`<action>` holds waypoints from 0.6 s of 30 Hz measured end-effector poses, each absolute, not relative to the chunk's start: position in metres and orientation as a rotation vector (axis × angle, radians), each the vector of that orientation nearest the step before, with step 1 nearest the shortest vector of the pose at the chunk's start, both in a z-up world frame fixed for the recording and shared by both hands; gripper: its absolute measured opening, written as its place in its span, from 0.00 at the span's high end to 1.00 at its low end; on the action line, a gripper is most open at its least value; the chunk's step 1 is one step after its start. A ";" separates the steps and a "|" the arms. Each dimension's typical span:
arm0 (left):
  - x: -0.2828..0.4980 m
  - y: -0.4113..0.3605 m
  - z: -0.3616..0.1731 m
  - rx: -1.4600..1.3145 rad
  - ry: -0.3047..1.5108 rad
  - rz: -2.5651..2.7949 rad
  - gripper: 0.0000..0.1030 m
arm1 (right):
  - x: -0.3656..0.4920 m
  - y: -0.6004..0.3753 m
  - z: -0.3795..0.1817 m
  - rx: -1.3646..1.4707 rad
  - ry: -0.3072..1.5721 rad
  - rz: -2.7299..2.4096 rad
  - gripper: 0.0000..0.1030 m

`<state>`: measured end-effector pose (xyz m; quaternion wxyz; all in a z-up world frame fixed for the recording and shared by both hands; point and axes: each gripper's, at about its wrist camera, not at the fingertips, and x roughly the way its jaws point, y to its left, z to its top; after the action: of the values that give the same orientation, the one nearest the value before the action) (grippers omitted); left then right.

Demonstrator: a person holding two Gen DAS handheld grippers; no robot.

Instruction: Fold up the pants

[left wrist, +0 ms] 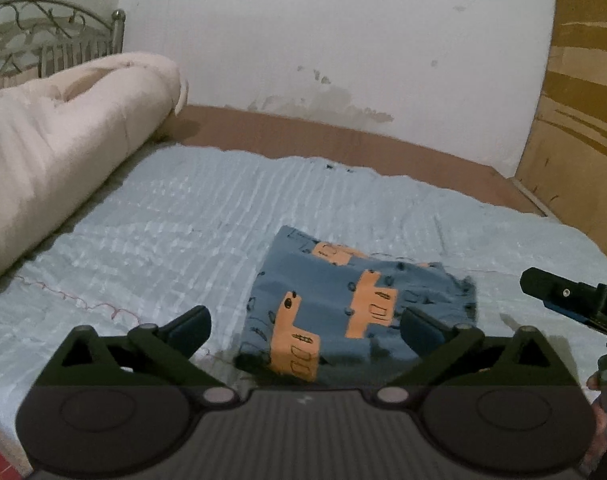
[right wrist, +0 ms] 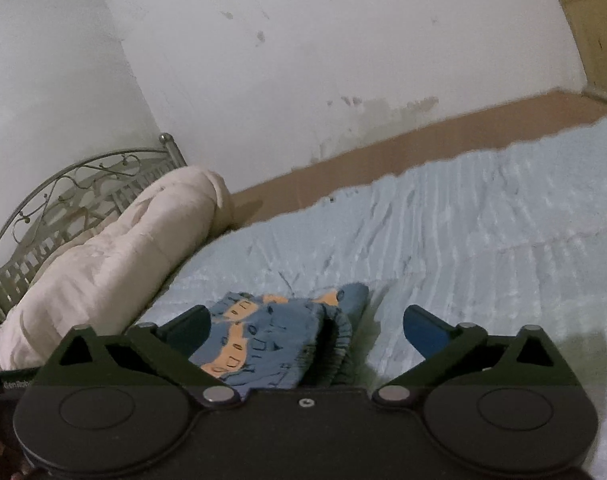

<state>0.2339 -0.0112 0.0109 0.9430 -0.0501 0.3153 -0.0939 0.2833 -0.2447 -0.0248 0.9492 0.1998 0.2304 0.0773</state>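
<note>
The pants (left wrist: 343, 300) are blue with orange shapes and lie folded into a compact stack on the light blue bedspread (left wrist: 163, 220). My left gripper (left wrist: 305, 326) stands open just in front of the stack, its fingers wide apart and holding nothing. In the right wrist view the same pants (right wrist: 271, 336) lie between and just beyond the wide-set fingers of my right gripper (right wrist: 307, 326), which is open and pressing on nothing. The ribbed waistband (right wrist: 335, 356) faces that camera. A finger of the right gripper (left wrist: 563, 294) shows at the right edge of the left wrist view.
A rolled cream duvet (left wrist: 63, 148) lies along the left side of the bed in front of a metal headboard (left wrist: 51, 36). A white stained wall (left wrist: 323, 60) stands behind the bed, and a wooden panel (left wrist: 579, 120) closes the right side.
</note>
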 end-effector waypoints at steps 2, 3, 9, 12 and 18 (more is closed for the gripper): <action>0.220 -0.010 0.017 -0.102 0.623 -0.195 0.01 | 0.271 -0.242 -0.015 0.377 0.448 0.148 0.01; 0.214 -0.010 0.019 -0.101 0.615 -0.198 0.01 | 0.264 -0.240 -0.011 0.363 0.439 0.142 0.01; 0.167 -0.001 0.027 -0.080 0.557 -0.179 0.01 | 0.216 -0.219 0.010 0.266 0.389 0.135 0.01; 0.141 0.006 0.028 -0.077 0.532 -0.164 0.01 | 0.190 -0.204 0.018 0.225 0.373 0.128 0.01; 0.094 0.018 0.024 -0.056 0.500 -0.138 0.01 | 0.143 -0.177 0.023 0.184 0.366 0.127 0.01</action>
<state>0.0944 0.0182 0.0237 0.9661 -0.0278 0.2474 -0.0682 0.1430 -0.1770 0.0233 0.9771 0.0912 0.1816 0.0629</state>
